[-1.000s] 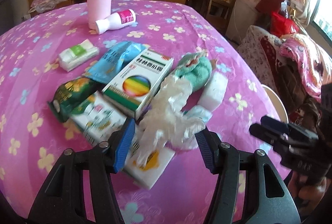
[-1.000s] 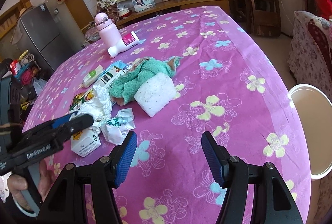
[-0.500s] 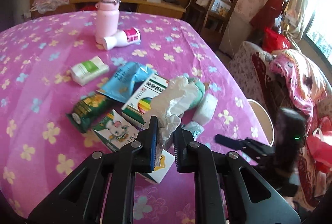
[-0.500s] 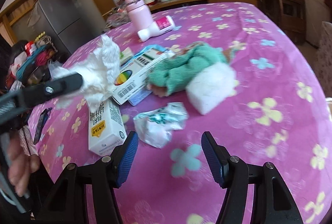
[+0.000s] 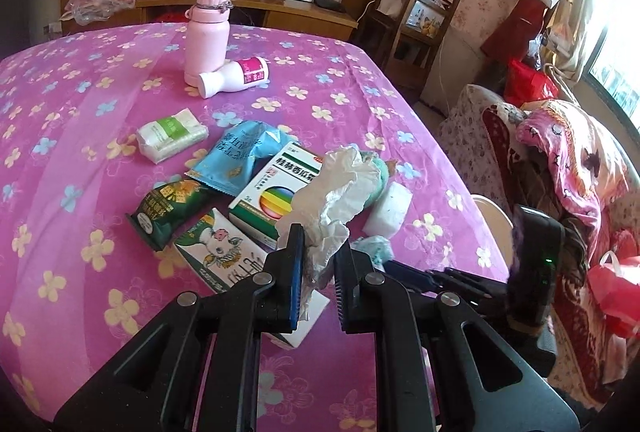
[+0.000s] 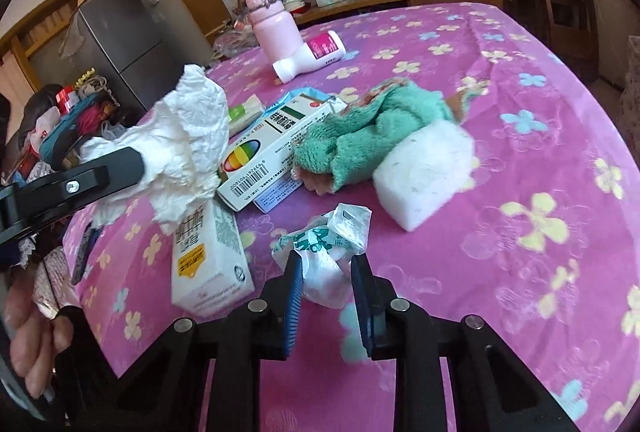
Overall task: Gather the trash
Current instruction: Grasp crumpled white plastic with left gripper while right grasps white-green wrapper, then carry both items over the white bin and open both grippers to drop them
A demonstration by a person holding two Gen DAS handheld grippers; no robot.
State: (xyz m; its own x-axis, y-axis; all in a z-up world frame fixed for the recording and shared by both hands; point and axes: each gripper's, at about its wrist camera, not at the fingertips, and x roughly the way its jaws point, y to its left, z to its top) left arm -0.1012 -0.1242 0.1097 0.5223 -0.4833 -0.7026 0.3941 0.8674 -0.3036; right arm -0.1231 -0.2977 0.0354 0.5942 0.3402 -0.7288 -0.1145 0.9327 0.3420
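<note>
Left gripper [image 5: 318, 264] clamped on crumpled white tissue [image 5: 336, 200], raised over table [image 5: 80, 120] | right gripper [image 6: 326, 286] clamped on crumpled wrapper [image 6: 328, 244], wrapper's bulk ahead of its tips on the cloth.

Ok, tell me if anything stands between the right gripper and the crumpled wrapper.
Nothing visible does. The wrapper sits between the pads of the right gripper, which is shut on it. The carton lies to its left and the sponge to its right, both clear of the grip.
</note>
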